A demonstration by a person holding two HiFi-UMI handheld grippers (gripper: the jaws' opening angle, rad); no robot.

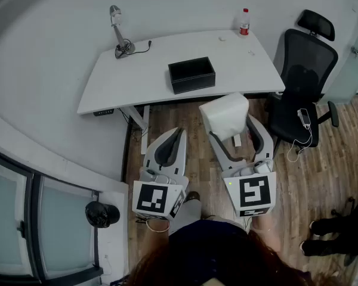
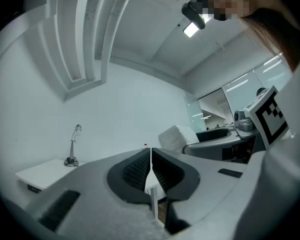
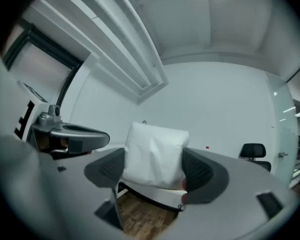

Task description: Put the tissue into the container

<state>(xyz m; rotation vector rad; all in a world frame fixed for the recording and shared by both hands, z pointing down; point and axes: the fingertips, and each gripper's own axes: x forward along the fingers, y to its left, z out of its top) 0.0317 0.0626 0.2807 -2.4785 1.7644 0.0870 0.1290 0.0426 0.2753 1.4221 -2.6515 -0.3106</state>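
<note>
1. The right tongs are clamped on the tissue, a white soft pack, in the air over the wooden floor just off the desk's near edge. In the right gripper view the two pads press the tissue from both sides, and they stand wide because the pack is wide.
2. The lower rim of the tissue is covered by the right tongs, so I cannot see how deep it sits between the pads.
3. The left tongs hang empty, also short of the desk's near edge. Seen in the left gripper view, the left tongs have their ribbed pads pressed together with nothing between them.
4. The container, a black open box, sits about the middle of the desk. Its inside is dark, so I cannot tell what lies in it.
5. A lamp stands at the desk's far left corner. A bottle stands at its far right corner, its label too small to read.
6. A black office chair stands off the desk's right end, and its base is hard to make out.
7. The desk's legs are mostly hidden under its top.
</note>
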